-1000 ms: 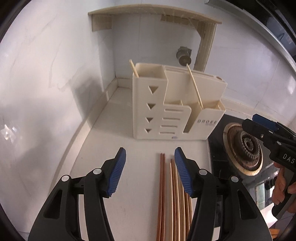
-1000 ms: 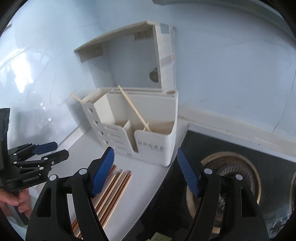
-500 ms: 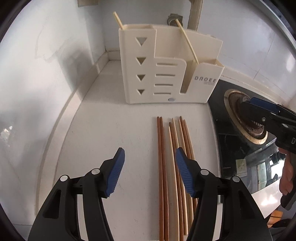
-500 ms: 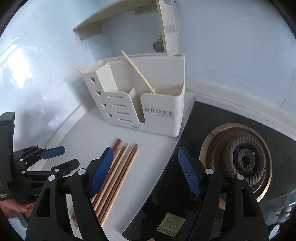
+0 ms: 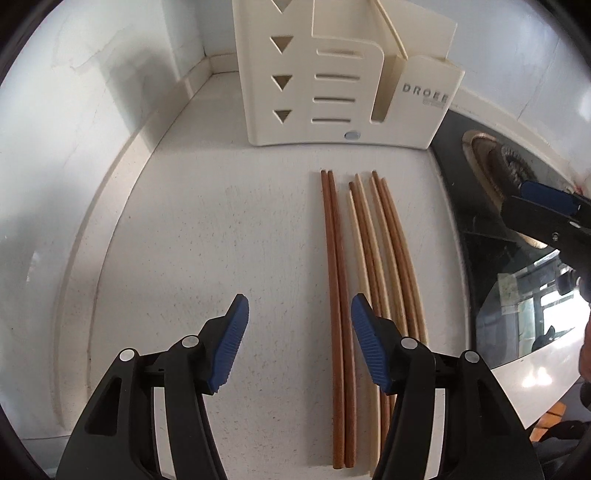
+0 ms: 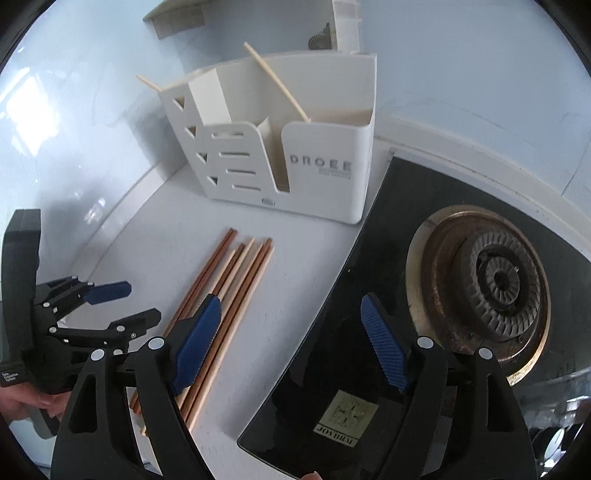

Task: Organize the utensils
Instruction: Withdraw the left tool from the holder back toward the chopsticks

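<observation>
Both grippers have dropped toward the chopsticks (image 5: 338,258), right jaws opening empty.

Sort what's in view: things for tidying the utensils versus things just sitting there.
For the job: chopsticks on the counter, cream utensil holder, left gripper, right gripper.

Just there: gas burner, black stove top, wall shelf.

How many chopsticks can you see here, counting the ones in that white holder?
9, maybe more hidden: seven chopsticks lie side by side on the counter before the white holder; two pale chopsticks lean inside it.
</observation>
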The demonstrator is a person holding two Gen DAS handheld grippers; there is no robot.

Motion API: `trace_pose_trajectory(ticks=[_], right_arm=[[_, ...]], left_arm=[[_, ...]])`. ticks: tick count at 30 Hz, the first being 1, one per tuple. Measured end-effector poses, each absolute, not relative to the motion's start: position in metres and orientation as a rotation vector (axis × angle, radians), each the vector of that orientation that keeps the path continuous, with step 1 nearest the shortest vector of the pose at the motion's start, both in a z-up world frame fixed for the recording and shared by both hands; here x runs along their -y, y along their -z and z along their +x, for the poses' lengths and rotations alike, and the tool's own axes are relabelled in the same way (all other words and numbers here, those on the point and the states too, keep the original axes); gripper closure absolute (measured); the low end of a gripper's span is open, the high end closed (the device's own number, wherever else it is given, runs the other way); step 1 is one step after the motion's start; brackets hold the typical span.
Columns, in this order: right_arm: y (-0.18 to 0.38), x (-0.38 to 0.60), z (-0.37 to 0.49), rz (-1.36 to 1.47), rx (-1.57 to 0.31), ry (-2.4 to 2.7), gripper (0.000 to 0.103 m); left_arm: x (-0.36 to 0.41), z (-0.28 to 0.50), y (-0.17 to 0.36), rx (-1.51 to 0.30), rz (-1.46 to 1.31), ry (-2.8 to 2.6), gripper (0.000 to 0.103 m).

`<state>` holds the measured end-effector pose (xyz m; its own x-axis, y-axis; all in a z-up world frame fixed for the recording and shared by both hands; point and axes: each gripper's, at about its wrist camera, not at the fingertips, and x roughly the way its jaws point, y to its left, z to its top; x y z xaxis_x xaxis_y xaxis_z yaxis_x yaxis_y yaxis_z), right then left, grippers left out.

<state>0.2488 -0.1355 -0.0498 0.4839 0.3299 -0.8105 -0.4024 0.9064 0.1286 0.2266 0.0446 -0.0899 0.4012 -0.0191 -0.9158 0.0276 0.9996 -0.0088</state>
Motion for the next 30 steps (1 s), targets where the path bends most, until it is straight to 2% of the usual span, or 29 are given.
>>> trace_pose_trajectory(ticks=[11,22,30], right_arm=[[0.063,0.131,0.243,-0.105,-1.025,-0.459,0.025],[0.070,0.128,0.238,-0.119,-1.059,-0.460,0.025],[0.072,0.120,0.240,-0.141,-1.085,-0.461,0.025]], left_arm=[[-0.042,0.230,0.110,-1.215,0.014,0.028,0.045],[-0.050,0.228,0.117,-1.241,0.006,0.015,0.039],[-0.043,0.227,0.119,-1.282,0.067,0.030,0.040]])
